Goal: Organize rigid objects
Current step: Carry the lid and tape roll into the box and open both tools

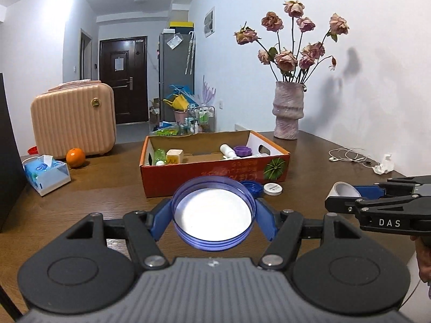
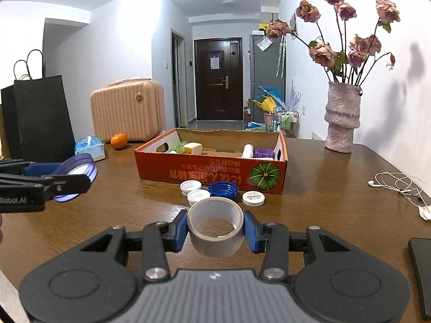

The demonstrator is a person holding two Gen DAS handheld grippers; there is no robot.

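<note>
L gripper (image 1: 213, 216) is clenched on a blue-rimmed round lid (image 1: 212, 213), blue pads pressed to its sides, white inner face turned up toward the cam; lid is held above the brown table (image 1: 107, 196), in front of the orange cardboard box (image 1: 215, 173); R gripper (image 2: 215, 231) is clenched on a grey tape roll (image 2: 215, 227), pads against both sides, roll's hole facing up and fwd; it too is held off the table, near the box's front wall.

In the box are seen a green bottle (image 1: 159, 156), a cream cube-shaped container (image 1: 174, 156), a white bottle (image 1: 227, 150) lying down and a purple cap (image 1: 243, 151); outside, just in front of the box, are laid two white caps (image 2: 195, 191), a dark blue ridged cap (image 2: 223, 189) and a white round disc w/ label (image 2: 253, 198); caps sit close together, nearest white cap partly hidden behind the tape roll.

Elsewhere on the table: an orange (image 1: 75, 157), a tissue pack (image 1: 45, 171), a pink suitcase (image 1: 72, 122), a vase of dried roses (image 1: 287, 113) by the wall, white earphones (image 1: 350, 157) at R; a black bag (image 2: 40, 118) is stood at the table's L edge.
</note>
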